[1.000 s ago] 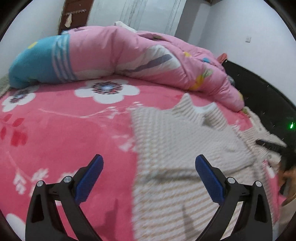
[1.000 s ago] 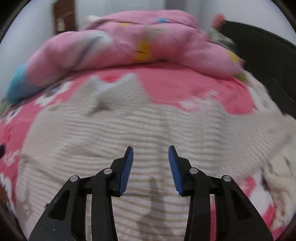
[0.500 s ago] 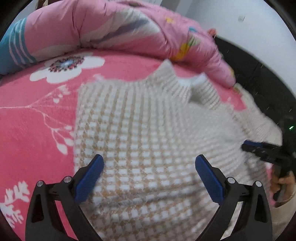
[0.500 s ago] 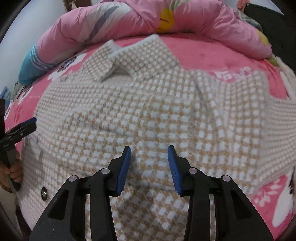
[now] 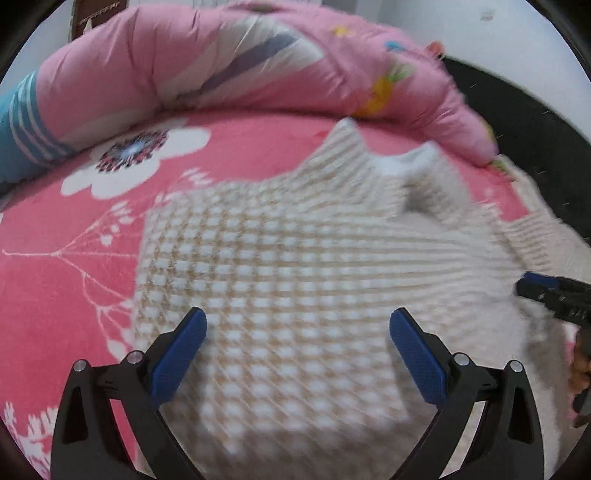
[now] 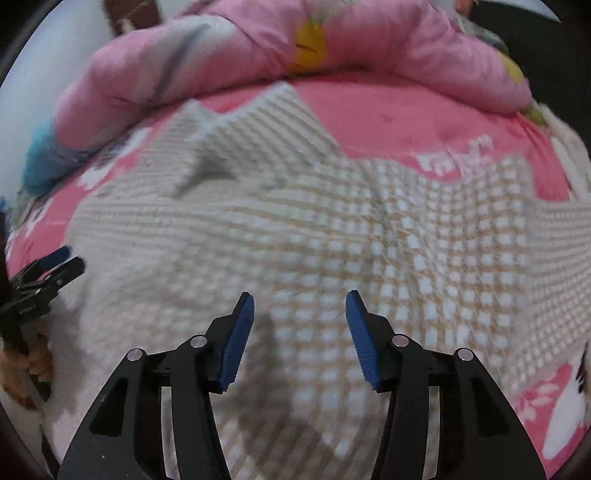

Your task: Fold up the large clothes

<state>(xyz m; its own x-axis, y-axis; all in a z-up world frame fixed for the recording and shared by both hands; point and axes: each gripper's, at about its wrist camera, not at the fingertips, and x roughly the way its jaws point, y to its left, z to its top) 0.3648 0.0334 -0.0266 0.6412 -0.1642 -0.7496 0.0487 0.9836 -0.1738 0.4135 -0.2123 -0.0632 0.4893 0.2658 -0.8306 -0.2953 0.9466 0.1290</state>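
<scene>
Now the right gripper [image 6: 300, 314], whose jaws have just been opening with nothing pinched between them, hangs above the checked cream sweater [image 6: 369, 258] beside the wide-spread, empty left gripper [image 5: 297, 332], the garment lying flat on the pink floral bedsheet [image 5: 55, 258] below a rolled pink quilt [image 5: 221, 62].

**Bedding and room behind**

A pink sheet [image 5: 55, 295] with white flowers covers the bed. Along its far side lies a rolled pink quilt [image 5: 221, 66], printed with grey, white and yellow shapes; its left end turns blue with white stripes [image 5: 22, 122]. A black bed frame [image 5: 535, 147] curves round the right side. Behind stand a white wall [image 5: 517, 29] and a brown door [image 6: 129, 14]. Both views are blurred.
</scene>
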